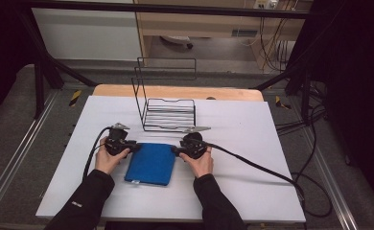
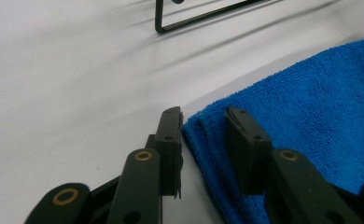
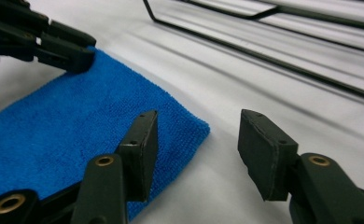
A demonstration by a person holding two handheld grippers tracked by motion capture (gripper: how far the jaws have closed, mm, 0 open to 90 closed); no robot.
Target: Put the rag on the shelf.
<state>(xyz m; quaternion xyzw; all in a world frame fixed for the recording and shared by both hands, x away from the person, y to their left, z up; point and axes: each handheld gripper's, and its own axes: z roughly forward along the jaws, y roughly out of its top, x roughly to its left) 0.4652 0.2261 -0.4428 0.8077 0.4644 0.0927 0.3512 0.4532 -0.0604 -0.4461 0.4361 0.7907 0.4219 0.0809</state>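
Cloth axis: blue folded microfibre cloth (image 1: 151,163) lies flat, long side running away from the person toward wire rack (image 1: 168,114).
Label: small white tag at near edge, unreadable.
Left gripper (image 2: 202,126): jaws apart, astride cloth corner.
Right gripper (image 3: 196,135): jaws apart, astride cloth corner.

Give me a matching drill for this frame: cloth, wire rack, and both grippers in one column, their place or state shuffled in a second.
Things:
1. blue cloth
2. wire rack
3. left gripper
4. right gripper

Place or state:
A. jaws apart around the cloth's far right corner
B. folded flat on the white table
C. jaws straddling the cloth's far left corner
D. stands beyond the cloth, black, nothing on it

Pairs: 1-B, 2-D, 3-C, 4-A
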